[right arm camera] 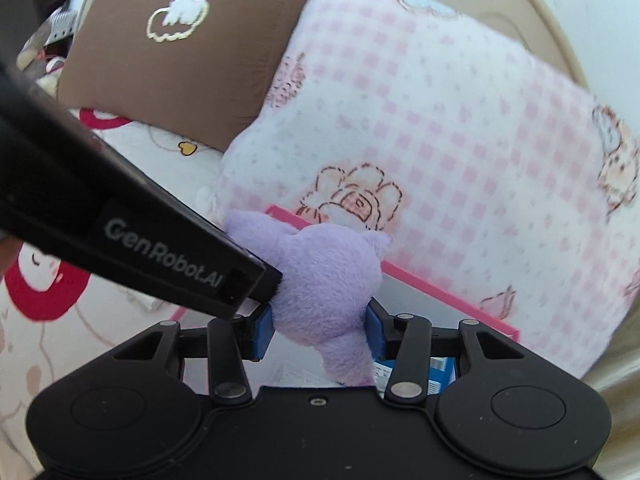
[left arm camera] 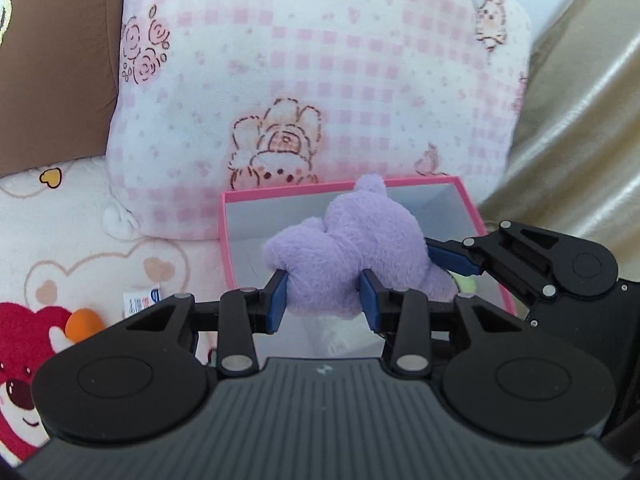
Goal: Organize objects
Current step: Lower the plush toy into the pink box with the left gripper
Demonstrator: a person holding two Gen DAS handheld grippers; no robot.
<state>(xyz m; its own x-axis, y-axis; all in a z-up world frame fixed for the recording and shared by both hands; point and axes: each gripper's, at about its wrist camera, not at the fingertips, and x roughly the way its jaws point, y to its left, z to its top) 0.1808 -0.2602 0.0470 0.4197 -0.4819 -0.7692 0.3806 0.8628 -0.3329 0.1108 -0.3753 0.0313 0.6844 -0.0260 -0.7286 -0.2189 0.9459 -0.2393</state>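
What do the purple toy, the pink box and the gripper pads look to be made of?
Purple toy: plush fabric, fuzzy pile, dented where the pads squeeze it. Pink box: probably cardboard, thin straight walls, matte pink rim, plain pale inside. Pads of the left gripper and the right gripper: blue, smooth, likely rubber or plastic; the look leaves it open.

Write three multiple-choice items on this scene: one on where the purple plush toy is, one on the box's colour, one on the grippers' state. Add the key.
1. The purple plush toy is:
A. over the open box
B. on the brown cushion
C. under the checked pillow

2. The box has a rim that is:
A. green
B. pink
C. black

3. The grippers are:
A. both open and empty
B. only one closed on the toy
C. both closed on the toy

Key:
1 A, the box interior shows behind and below the toy.
2 B, the rim is pink.
3 C, the left gripper and right gripper both pinch the plush.
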